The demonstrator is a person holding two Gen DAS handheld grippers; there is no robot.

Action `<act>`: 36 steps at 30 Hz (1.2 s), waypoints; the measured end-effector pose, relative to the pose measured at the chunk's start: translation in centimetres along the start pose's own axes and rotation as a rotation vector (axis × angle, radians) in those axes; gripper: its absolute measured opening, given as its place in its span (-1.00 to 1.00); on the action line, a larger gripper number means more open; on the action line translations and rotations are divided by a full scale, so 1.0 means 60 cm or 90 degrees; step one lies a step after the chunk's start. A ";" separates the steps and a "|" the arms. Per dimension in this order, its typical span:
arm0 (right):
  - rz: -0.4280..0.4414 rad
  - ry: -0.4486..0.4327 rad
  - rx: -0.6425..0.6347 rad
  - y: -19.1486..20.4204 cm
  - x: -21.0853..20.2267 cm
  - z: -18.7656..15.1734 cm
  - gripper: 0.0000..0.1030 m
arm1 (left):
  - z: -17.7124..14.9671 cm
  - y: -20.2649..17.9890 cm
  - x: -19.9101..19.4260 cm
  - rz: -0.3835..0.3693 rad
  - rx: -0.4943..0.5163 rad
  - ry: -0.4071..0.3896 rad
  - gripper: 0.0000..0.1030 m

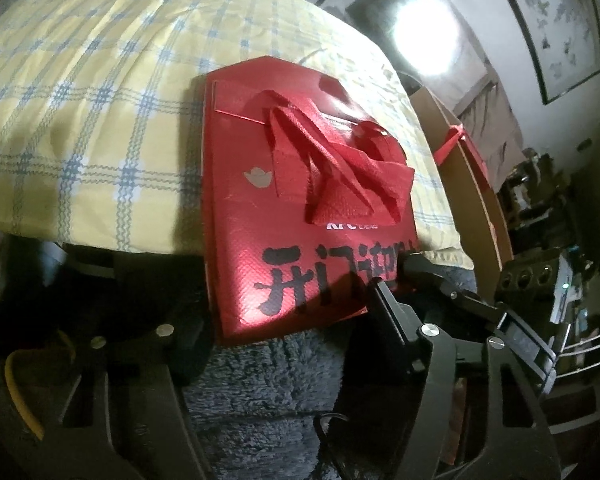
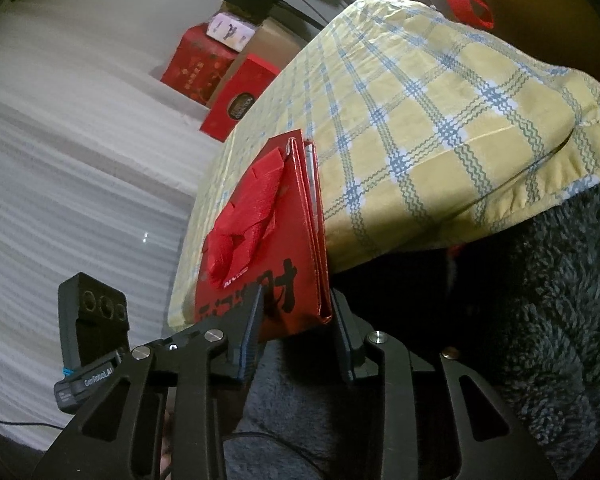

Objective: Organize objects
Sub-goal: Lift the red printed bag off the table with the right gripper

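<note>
A folded red bag [image 1: 260, 216] with black characters and loose red handles [image 1: 340, 168] lies flat, half on a yellow plaid pillow [image 1: 100, 100] and half on a grey fuzzy blanket [image 1: 260, 392]. My left gripper [image 1: 288, 312] straddles the bag's near end. Its fingers sit close beside the two side edges, and I see no squeeze on the bag. In the right wrist view my right gripper [image 2: 296, 308] is shut on the red bag [image 2: 284, 240] at its near corner, one pad on the printed face and one on the folded edge. The right gripper's finger [image 1: 420, 268] also shows at that corner.
Red gift boxes [image 2: 196, 64] and a cardboard box [image 2: 268, 40] stand beyond the pillow [image 2: 420, 120]. A large cardboard box [image 1: 472, 200] with red straps borders the pillow's right side. A bright lamp [image 1: 424, 32] glares at the back. A white ribbed surface [image 2: 60, 160] lies to the left.
</note>
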State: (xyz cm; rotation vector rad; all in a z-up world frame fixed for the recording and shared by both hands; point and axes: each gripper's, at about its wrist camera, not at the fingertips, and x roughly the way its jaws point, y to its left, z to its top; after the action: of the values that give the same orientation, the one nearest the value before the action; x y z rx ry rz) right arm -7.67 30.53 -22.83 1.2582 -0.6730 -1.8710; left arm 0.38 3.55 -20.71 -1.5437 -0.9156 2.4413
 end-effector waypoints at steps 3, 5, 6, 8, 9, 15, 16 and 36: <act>-0.008 -0.005 -0.004 0.003 -0.002 -0.001 -0.37 | -0.001 0.000 -0.003 -0.003 0.000 -0.003 0.23; -0.010 -0.006 -0.005 0.003 -0.002 -0.001 -0.38 | -0.001 0.000 -0.004 -0.003 0.002 -0.005 0.19; -0.011 -0.006 -0.005 0.003 -0.003 -0.001 -0.38 | -0.002 0.000 -0.004 -0.002 0.003 -0.007 0.18; -0.011 -0.006 -0.005 0.003 -0.003 -0.002 -0.38 | -0.002 -0.002 -0.004 0.000 0.007 -0.006 0.18; -0.011 -0.006 -0.003 0.002 -0.002 -0.002 -0.38 | -0.002 -0.001 -0.003 -0.001 0.007 -0.005 0.18; 0.003 0.003 0.019 -0.006 0.001 -0.003 -0.29 | 0.001 0.008 0.009 -0.023 -0.008 0.014 0.25; 0.005 0.006 0.023 -0.008 0.004 -0.003 -0.27 | 0.001 0.012 0.012 -0.030 -0.017 0.015 0.26; 0.044 0.001 0.020 -0.013 0.018 0.004 -0.37 | 0.002 0.017 0.014 -0.094 -0.037 -0.017 0.15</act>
State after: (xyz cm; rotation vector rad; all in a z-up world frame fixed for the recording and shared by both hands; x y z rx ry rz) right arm -8.36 30.11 -23.91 1.2411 -0.7381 -1.8089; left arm 0.08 2.98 -21.91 -1.4103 -1.0729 2.3572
